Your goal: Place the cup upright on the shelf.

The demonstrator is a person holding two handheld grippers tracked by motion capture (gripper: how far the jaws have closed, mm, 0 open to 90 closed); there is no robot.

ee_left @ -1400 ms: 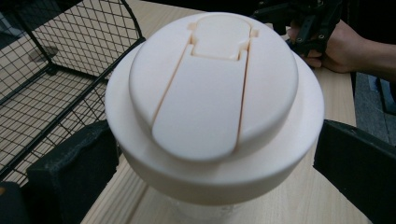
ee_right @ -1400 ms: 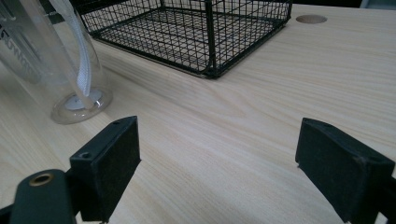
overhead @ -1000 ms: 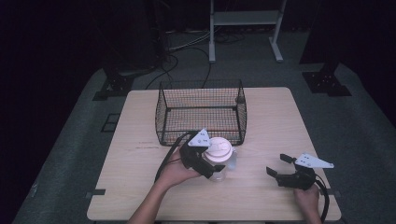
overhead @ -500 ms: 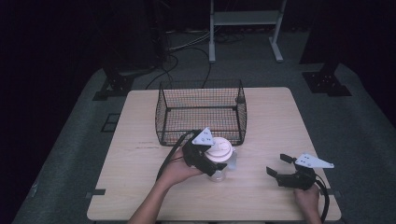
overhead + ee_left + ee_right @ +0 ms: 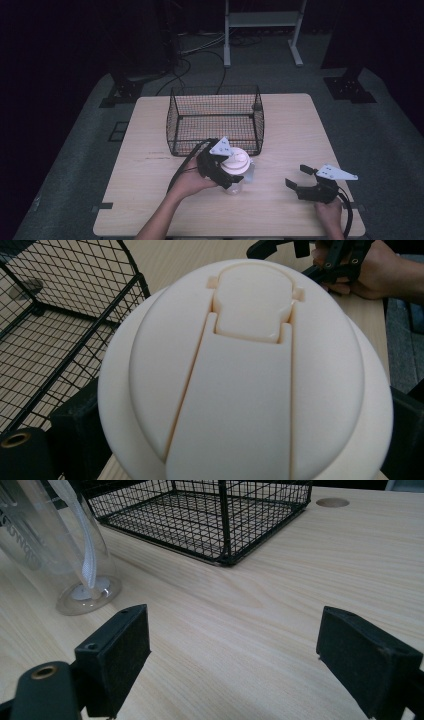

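So I'm sitting with the left gripper (image 5: pixel 226 172) wrapped around the cup (image 5: pixel 235 175), jaws clamped on it just under the white lid (image 5: pixel 245 370), one black pad showing on each side of it in the left gripper view. The cup is standing on the worktop (image 5: pixel 300 135) just in front of the near wall of the basket (image 5: pixel 215 120), a bit right of centre.

The bit that matters: the basket is lying straight to the far side of the cup, right beside it, so I'm reckoning the move is up and over that near wall. The cup's long axis is running straight up and down, lid on top, clear base flat on the wood in the right gripper view (image 5: pixel 87 592). The lid's flip tab is pointing roughly toward the right hand (image 5: pixel 370 267), going by the left gripper view.

Right gripper (image 5: pixel 300 179) is resting on the worktop over at the near right, well apart from the cup, jaws wide apart and holding nothing. So the left one is clearly the nearer one and it's doing the work here.

I'm watching the base for when it goes over the wire.
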